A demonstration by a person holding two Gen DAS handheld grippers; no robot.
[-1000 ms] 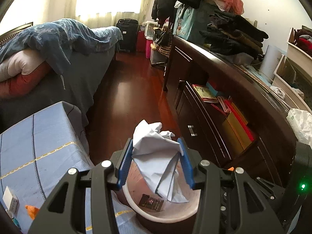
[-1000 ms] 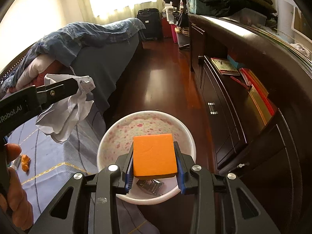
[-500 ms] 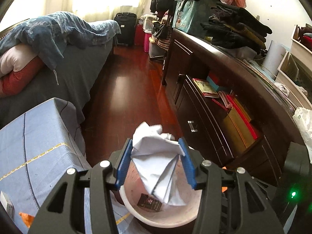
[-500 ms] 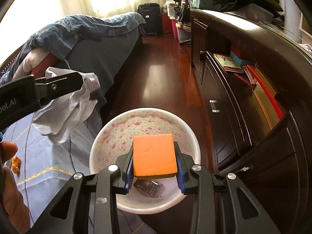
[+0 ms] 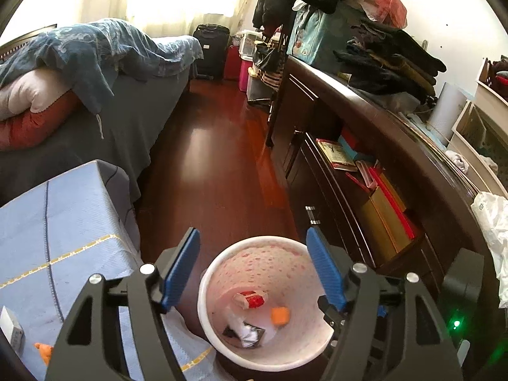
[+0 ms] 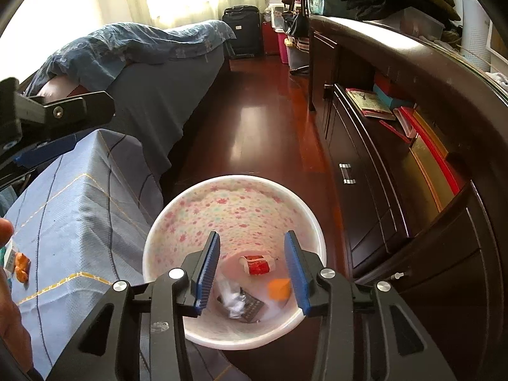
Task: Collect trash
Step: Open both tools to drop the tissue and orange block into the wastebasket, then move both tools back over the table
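A white bin with a pink flower lining (image 5: pixel 250 255) (image 6: pixel 235 203) stands on the floor below both grippers. Inside lie crumpled white paper (image 5: pixel 241 325) (image 6: pixel 230 298), an orange block (image 5: pixel 280 315) (image 6: pixel 279 287), a red-and-white pack (image 5: pixel 250 299) (image 6: pixel 257 263) and a dark wrapper (image 6: pixel 252 308). My left gripper (image 5: pixel 253 266) is open and empty above the bin. My right gripper (image 6: pixel 252 270) is open and empty above the bin. The left gripper also shows at the left edge of the right wrist view (image 6: pixel 57 117).
A blue checked cloth covers a table (image 5: pixel 63 222) (image 6: pixel 79 197) at the left, with an orange scrap (image 5: pixel 44 350) (image 6: pixel 22 262) and a small box (image 5: pixel 9 327) on it. A dark dresser (image 5: pixel 365 146) with an open drawer runs along the right. A bed (image 5: pixel 95 73) stands behind.
Both grippers opened. The crumpled paper dropped from the left gripper and the orange block from the right; both now lie in the bin.
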